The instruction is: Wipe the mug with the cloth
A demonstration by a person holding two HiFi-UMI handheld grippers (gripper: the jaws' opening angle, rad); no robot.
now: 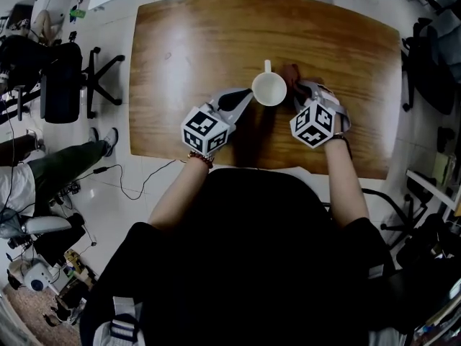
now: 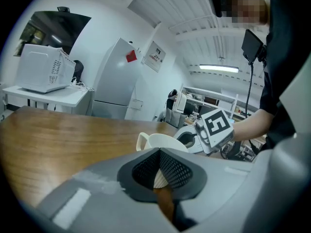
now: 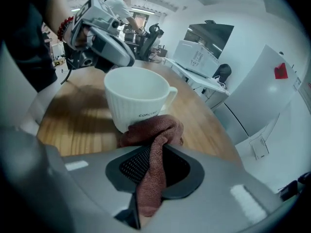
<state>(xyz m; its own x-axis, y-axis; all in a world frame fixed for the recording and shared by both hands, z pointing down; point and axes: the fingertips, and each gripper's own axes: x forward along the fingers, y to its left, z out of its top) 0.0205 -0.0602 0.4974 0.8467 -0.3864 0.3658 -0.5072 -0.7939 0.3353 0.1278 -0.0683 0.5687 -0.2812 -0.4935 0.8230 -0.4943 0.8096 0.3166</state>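
A white mug stands upright on the wooden table, a little toward the near edge from the middle, with its handle pointing to 12 o'clock in the head view. The left gripper comes in from the mug's 8 o'clock with its tips right at the mug's wall. In the left gripper view its jaws are drawn together at the tips with nothing clamped between them, and the mug's ribbed side shows through the gap behind the tips. The right gripper lies at the mug's 4 o'clock. Its jaws are pinched on a reddish-brown cloth, which runs up between the pads and bunches against the foot of the mug's wall, just below the handle side. In the head view the cloth shows at the mug's 2 o'clock, touching it. Off the table at 9 o'clock stands a black office chair, and a seated person's leg shows at about 8 o'clock. The left gripper view also takes in a white microwave on a side table and a white fridge behind.
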